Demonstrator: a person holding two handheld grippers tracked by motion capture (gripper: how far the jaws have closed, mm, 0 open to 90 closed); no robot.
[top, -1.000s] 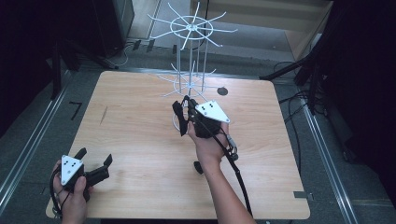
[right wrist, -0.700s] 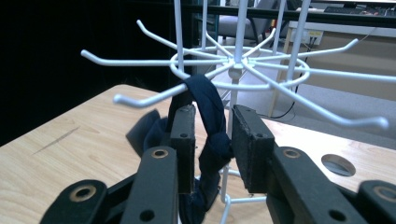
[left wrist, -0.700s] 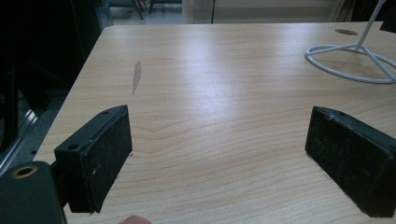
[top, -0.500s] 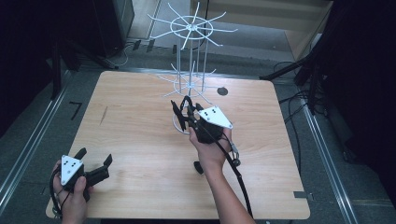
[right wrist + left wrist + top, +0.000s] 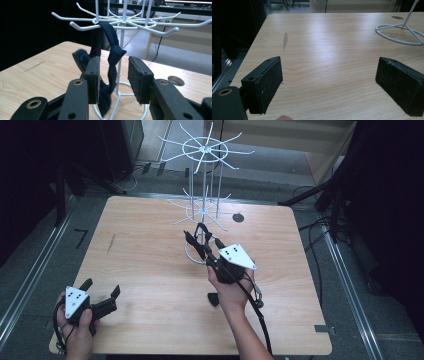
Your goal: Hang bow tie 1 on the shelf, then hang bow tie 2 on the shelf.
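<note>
We judge the dark headband [image 5: 110, 62] to be light, soft and floppy: fabric with a knot in it, likely to sag and swing instead of keeping any shape. It hangs from a hook of the lower ring of the white wire rack [image 5: 205, 195], which stands near the far edge of the table [image 5: 150, 270], about midway along it. The knot looks like the surest place to take hold, since the thin band either side would slip through.

Our right gripper [image 5: 113, 75] sits at the rack with its jaws partly apart, having just been opening. The band dangles between the pads; it lies against the left pad [image 5: 93, 75] but is not pinched. Our left gripper [image 5: 102, 295] rests near the near left corner, jaws wide apart over bare wood.

The table is smooth pale wood, with a small round hole [image 5: 238, 217] toward the far right. A small black object [image 5: 213, 298] lies beside the right wrist; we cannot tell what it is. Dark floor, metal rails and cables surround the table.
</note>
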